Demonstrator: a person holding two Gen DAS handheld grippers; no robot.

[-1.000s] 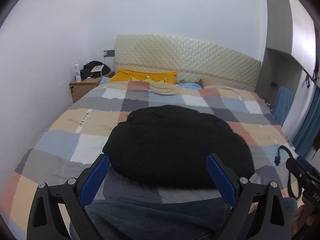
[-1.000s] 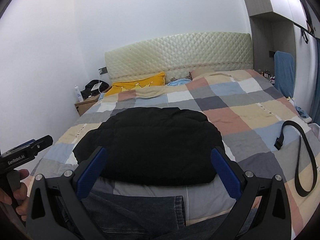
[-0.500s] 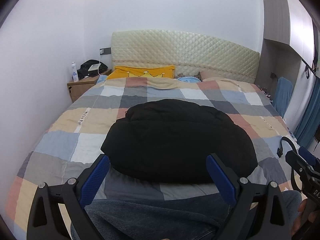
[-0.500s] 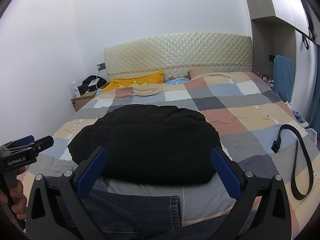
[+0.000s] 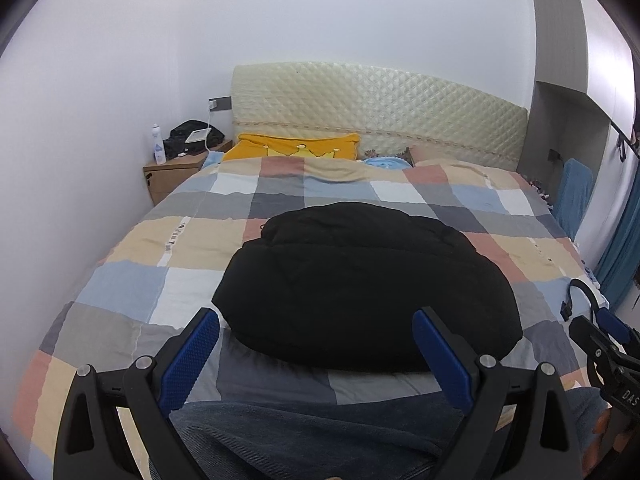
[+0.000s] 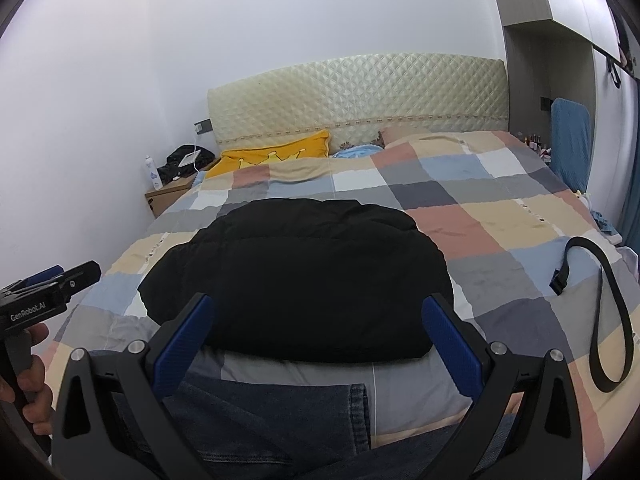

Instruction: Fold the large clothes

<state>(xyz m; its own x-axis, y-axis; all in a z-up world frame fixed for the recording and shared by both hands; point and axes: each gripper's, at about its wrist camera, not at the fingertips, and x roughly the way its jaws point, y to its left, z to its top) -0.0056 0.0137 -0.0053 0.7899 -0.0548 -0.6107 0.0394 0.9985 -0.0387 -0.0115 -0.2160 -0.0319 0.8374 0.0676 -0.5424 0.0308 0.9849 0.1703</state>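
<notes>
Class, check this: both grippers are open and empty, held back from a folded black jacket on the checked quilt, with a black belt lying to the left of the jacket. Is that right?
One detail is wrong. The black belt lies to the right of the black jacket, not the left; the right wrist view shows this best. The rest stands: left gripper and right gripper are open and empty, short of the jacket on the checked quilt.

Bedroom, plain white walls (image 5: 320, 12). Bed (image 5: 120, 280) under a checked patchwork quilt; cream quilted headboard (image 5: 380, 112) against the far wall. Wooden nightstand (image 5: 172, 172) in the left corner, just beside the bed. Grey wardrobe (image 5: 560, 60) at right, blue curtain (image 5: 622, 248) near it. Lighting even, diffuse.
</notes>
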